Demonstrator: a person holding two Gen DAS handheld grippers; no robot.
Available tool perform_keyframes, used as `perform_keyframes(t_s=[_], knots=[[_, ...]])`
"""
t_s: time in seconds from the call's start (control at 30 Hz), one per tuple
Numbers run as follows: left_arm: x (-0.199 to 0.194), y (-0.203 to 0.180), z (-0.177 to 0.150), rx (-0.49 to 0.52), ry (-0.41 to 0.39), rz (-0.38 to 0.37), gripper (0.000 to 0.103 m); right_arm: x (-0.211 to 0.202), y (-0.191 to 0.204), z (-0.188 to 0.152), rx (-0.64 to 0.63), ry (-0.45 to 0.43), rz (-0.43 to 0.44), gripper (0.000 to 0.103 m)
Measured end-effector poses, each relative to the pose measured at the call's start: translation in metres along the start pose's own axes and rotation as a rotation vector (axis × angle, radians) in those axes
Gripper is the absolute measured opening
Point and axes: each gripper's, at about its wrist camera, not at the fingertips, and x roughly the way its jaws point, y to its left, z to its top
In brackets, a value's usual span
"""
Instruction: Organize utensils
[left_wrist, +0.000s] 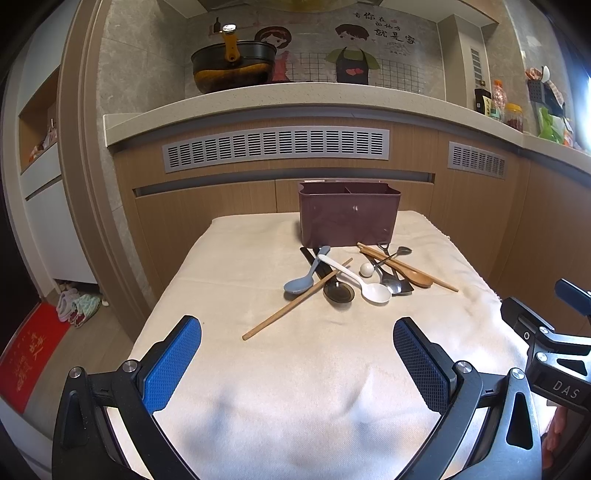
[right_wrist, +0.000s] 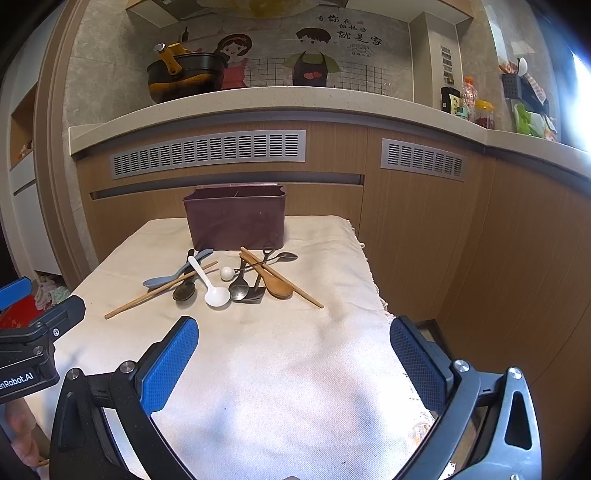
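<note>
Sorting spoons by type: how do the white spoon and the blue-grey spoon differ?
The white spoon is bright white with its bowl toward the right of the pile; the blue-grey spoon is pale blue, its bowl toward the left. The white spoon's handle lies over the blue-grey spoon's handle. Both lie flat on the cloth, handles toward the brown caddy.

Cloth bare before the utensil pile

The caddy (left_wrist: 349, 214) is fronted by piled utensils (left_wrist: 354, 275); bare cloth (left_wrist: 295, 369) is left nearer and leftward.
</note>
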Motion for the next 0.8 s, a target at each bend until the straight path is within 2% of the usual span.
perform_keyframes(t_s=[0.8], knots=[[0.0042, -0.0017, -0.0006, 0.012, 0.015, -0.003, 0.103, 0.0028, -0.0007, -0.0004, -0.005, -0.001, 0.001, 0.103]])
